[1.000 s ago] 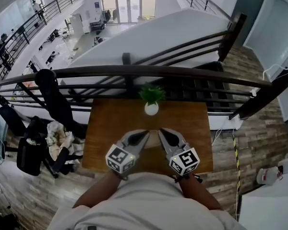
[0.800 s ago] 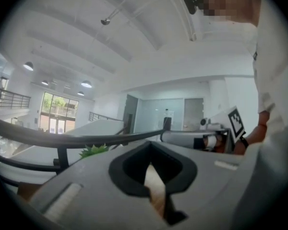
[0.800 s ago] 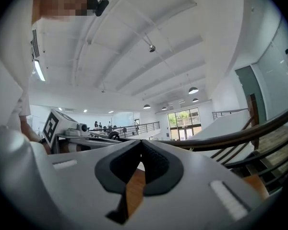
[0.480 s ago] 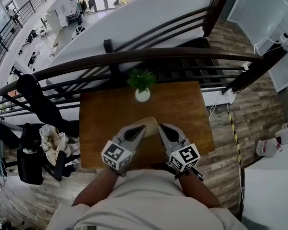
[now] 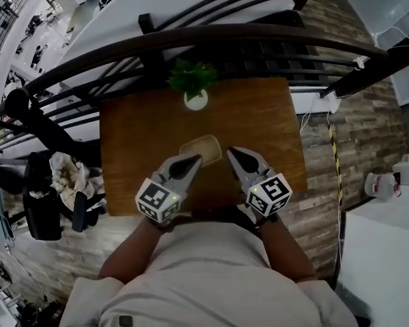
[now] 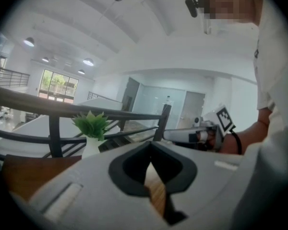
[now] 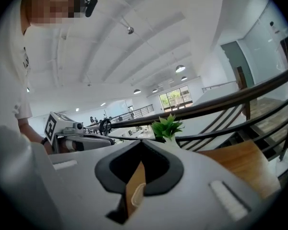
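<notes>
A tan shallow dish (image 5: 201,148) lies near the middle of the wooden table (image 5: 266,121). My left gripper (image 5: 193,160) hovers just in front of the dish's left corner with its jaws shut on nothing. The right gripper (image 5: 231,152) sits just right of the dish, also shut and empty. Through its jaw slit a pale edge of the dish (image 7: 134,195) shows. A small green plant (image 5: 192,79) in a white pot stands at the table's far edge, also seen as the plant (image 6: 92,123) and the plant (image 7: 167,127). Each gripper view shows the other gripper beside it.
A dark metal railing (image 5: 191,36) runs right behind the table, with an open drop beyond. Black bags and gear (image 5: 44,196) sit on the plank floor to the left. A white object (image 5: 407,169) stands at the right. The person's body is against the table's near edge.
Both grippers have tipped downward, so the plant and table now show in their views. The head view has swung lower, and the dish now lies ahead of the jaw tips rather than between the grippers.
</notes>
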Demonstrator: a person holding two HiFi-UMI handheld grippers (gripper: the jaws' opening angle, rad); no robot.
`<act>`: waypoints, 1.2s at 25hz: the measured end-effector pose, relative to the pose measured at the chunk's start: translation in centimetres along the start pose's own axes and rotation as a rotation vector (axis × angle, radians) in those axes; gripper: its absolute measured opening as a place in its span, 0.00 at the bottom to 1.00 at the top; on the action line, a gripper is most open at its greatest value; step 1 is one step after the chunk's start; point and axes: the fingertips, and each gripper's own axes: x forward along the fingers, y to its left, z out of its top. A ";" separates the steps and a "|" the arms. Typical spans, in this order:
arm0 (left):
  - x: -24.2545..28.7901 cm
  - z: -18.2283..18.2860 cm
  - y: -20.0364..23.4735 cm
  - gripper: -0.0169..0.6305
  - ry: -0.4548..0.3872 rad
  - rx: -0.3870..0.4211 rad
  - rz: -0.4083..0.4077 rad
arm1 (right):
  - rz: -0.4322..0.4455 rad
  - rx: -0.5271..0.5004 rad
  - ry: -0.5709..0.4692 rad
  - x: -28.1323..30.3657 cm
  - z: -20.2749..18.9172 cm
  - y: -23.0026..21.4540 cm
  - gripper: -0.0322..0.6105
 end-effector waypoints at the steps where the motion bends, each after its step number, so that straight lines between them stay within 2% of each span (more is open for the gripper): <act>1: 0.5 -0.8 0.4 0.03 0.010 -0.011 0.001 | 0.015 0.014 0.022 0.4 -0.9 -0.8 0.06; 11: 4.7 -9.4 3.8 0.03 0.131 -0.094 0.021 | 0.077 0.137 0.197 3.2 -10.3 -7.4 0.07; 12: 5.0 -10.1 4.0 0.03 0.141 -0.103 0.021 | 0.095 0.157 0.221 3.4 -11.2 -7.7 0.10; 23: 9.0 -15.6 5.6 0.03 0.214 -0.167 0.031 | 0.183 0.296 0.401 5.7 -20.0 -11.6 0.16; 30: 9.9 -18.7 7.3 0.03 0.251 -0.198 0.058 | 0.263 0.384 0.476 7.0 -24.9 -11.9 0.16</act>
